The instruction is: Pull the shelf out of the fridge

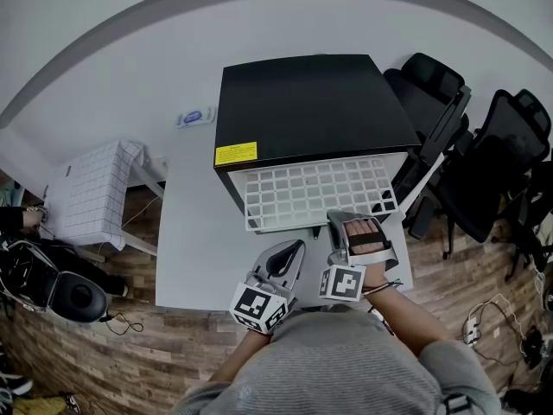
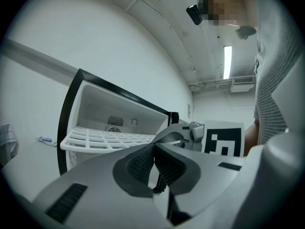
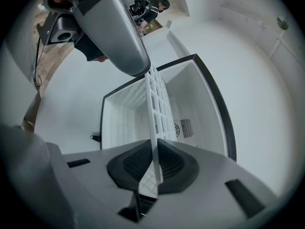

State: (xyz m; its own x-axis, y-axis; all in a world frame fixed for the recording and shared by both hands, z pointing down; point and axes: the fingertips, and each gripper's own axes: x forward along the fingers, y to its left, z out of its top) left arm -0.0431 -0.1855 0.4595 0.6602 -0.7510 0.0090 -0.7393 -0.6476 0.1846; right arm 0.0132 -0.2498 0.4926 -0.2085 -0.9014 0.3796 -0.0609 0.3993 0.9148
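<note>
**Status of task**

1. The fridge (image 1: 302,102) stands on the counter (image 1: 194,232) with its front open toward the person.
2. The shelf (image 1: 315,193), a white grid, projects from the fridge opening over the counter. In the head view most of its grid shows in front of the cabinet. In the left gripper view its rear part sits inside the cavity, just in front of the back-wall vent.
3. The right tongs (image 3: 155,163) are clenched on the front edge of the shelf, which passes between the two pads.
4. The left tongs (image 2: 155,163) are clenched with nothing between the pads. They are held just beside the right tongs and clear of the shelf.

**Judgement of progress**

- Done: grip established; shelf drawn out part of the way, probably more than half.
- Left: draw the rear edge free of the cavity, then carry the full weight of the shelf. The idle left tongs are placed to take a second hold if needed.

**Labels and writing**

- A yellow label (image 1: 236,154) sits at the front left corner of the fridge top. It carries dark print too small to read.
- Each marker cube (image 1: 259,305) bears black-and-white square patterns only, with no text.
- A small blue-and-white item (image 1: 194,117) lies on the counter left of the fridge. Any print on it cannot be read.
- No brand name can be made out in any view.
</note>
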